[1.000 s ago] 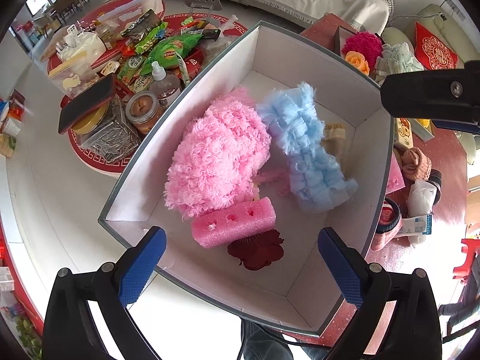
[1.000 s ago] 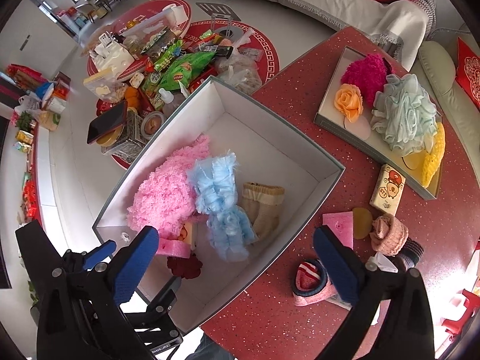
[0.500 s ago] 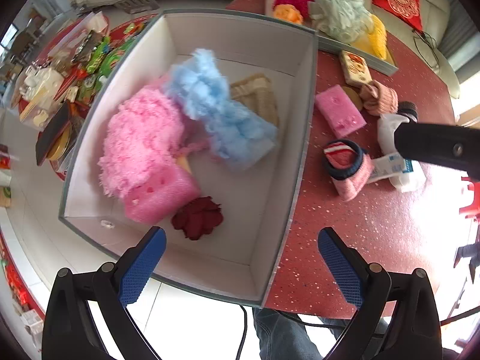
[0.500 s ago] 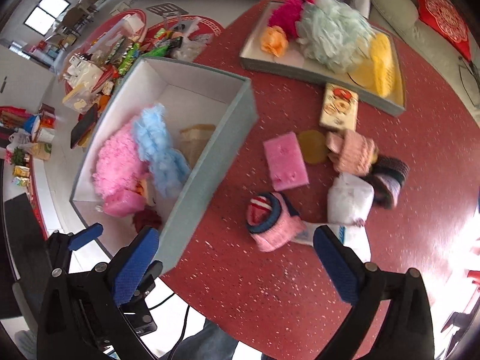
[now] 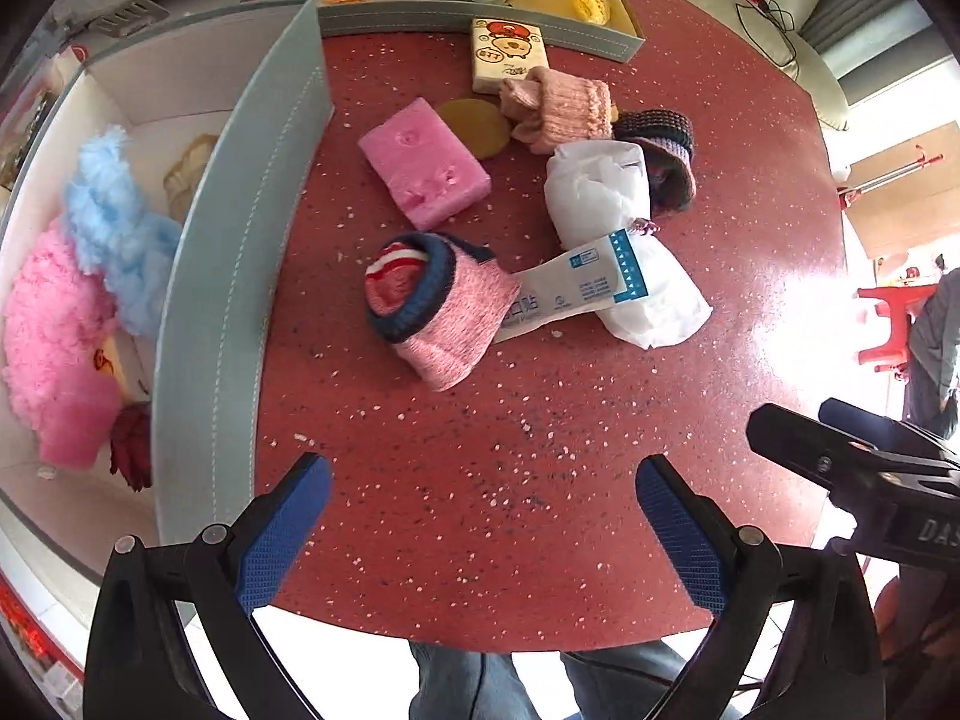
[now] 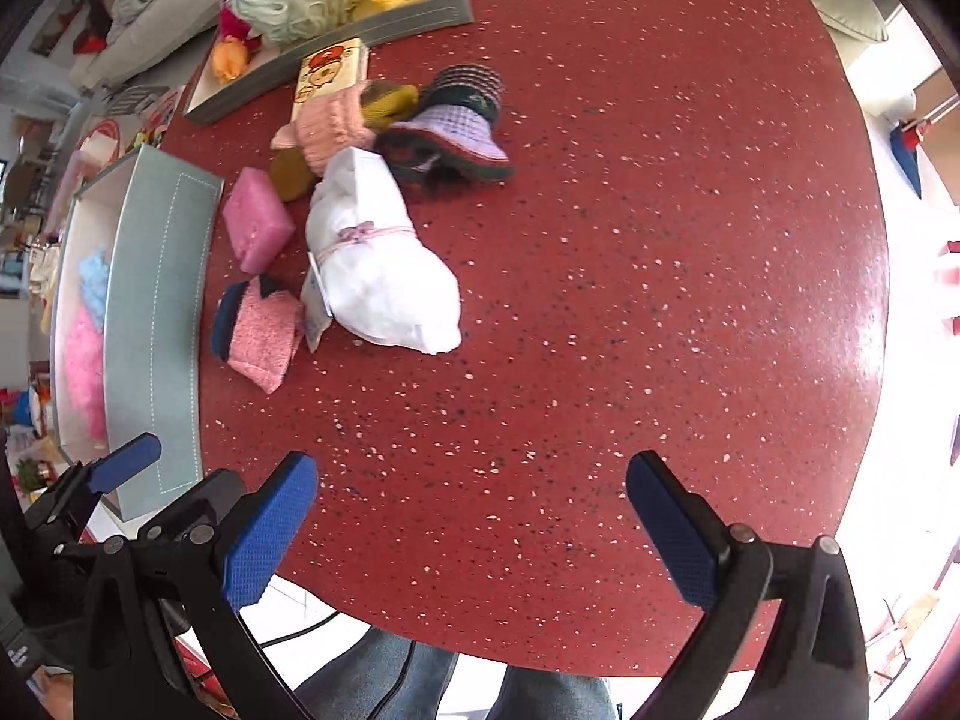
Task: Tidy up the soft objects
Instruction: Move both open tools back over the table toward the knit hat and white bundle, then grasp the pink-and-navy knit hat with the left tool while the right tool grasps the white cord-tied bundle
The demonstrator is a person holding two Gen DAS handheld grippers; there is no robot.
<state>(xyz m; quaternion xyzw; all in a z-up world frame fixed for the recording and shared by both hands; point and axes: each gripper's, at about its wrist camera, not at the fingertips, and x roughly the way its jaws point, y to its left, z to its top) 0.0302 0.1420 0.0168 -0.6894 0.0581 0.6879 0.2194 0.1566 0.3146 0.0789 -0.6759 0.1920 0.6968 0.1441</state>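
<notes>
Both my left gripper (image 5: 480, 516) and right gripper (image 6: 471, 516) hang spread and empty; the rolled pink sock (image 5: 441, 312) lies beside the grey box (image 5: 240, 228). Grabbing carelessly might snag the labelled white bundle (image 5: 624, 252) touching it.

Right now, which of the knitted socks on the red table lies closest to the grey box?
The pink sock with the navy cuff; the peach and purple ones lie farther away.

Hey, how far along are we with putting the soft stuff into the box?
Partly done: the box already holds a pink fluffy piece and a blue fluffy piece. Nothing is in hand; the left gripper and right gripper hover with jaws open. Left on the table: the pink sponge, rolled pink sock, white bundle and knit pieces behind them.
</notes>
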